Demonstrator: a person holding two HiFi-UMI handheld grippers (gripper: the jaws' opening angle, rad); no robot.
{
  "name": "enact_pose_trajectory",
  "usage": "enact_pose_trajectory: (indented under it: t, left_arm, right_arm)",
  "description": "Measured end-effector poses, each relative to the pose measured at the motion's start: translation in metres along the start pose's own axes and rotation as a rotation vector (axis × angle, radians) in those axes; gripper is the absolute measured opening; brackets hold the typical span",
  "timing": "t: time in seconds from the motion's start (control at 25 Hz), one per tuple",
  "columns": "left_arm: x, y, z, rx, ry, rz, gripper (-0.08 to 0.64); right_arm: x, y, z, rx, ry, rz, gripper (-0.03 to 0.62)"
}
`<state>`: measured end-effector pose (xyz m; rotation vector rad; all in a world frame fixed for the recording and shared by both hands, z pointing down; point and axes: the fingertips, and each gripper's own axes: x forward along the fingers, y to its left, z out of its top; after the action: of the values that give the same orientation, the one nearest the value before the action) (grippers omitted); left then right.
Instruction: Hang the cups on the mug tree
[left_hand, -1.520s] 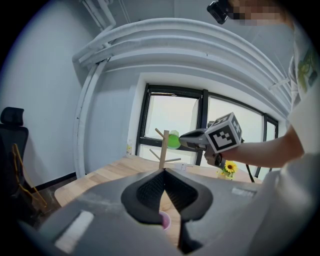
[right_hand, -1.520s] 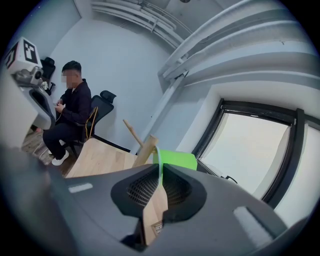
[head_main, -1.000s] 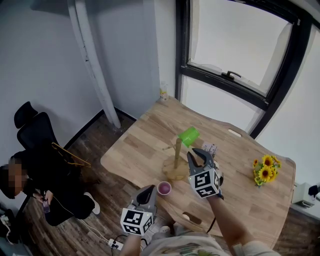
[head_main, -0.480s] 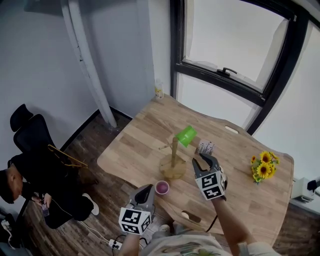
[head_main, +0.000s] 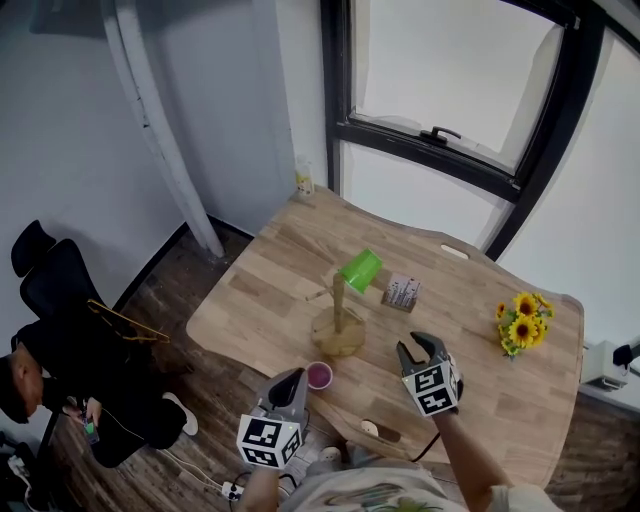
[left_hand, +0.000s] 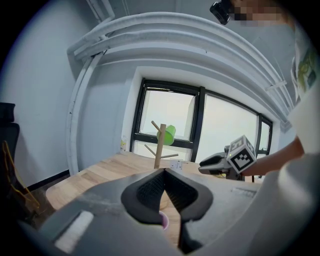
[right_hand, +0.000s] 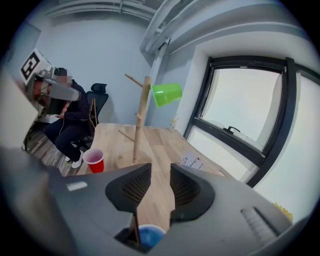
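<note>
A wooden mug tree (head_main: 338, 312) stands on the table (head_main: 270, 290), with a green cup (head_main: 358, 270) hung tilted on an upper peg. A red cup (head_main: 319, 375) stands upright near the table's front edge. My left gripper (head_main: 291, 384) hovers just in front of that cup, jaws shut and empty; the cup's rim (left_hand: 162, 220) shows below them. My right gripper (head_main: 419, 347) is open and empty, right of the tree and well back from the green cup (right_hand: 166, 94). Low between its jaws (right_hand: 160, 172) a blue round thing (right_hand: 150, 235) shows; I cannot tell what it is.
A small printed box (head_main: 402, 292) lies right of the tree, and sunflowers (head_main: 520, 322) stand at the table's right end. A small bottle (head_main: 303, 181) sits at the far corner by the window. A person sits in a black chair (head_main: 55, 300) on the floor, left.
My right gripper has drawn back from the green cup toward the near edge and its jaws have widened. The green cup stays on the tree. The left gripper has barely moved.
</note>
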<state>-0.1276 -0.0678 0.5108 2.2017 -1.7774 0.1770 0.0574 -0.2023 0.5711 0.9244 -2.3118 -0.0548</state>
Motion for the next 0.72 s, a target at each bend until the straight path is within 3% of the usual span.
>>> enact_pose_trajectory:
  t: [0.24, 0.72]
  left_arm:
    - [0.006, -0.002, -0.009, -0.004, 0.019, -0.017, 0.003]
    - [0.012, -0.01, -0.025, -0.013, 0.06, -0.057, 0.003]
  right_arm:
    - [-0.01, 0.032, -0.059, -0.006, 0.133, 0.034, 0.128]
    - [-0.021, 0.053, -0.132, -0.054, 0.329, -0.019, 0.12]
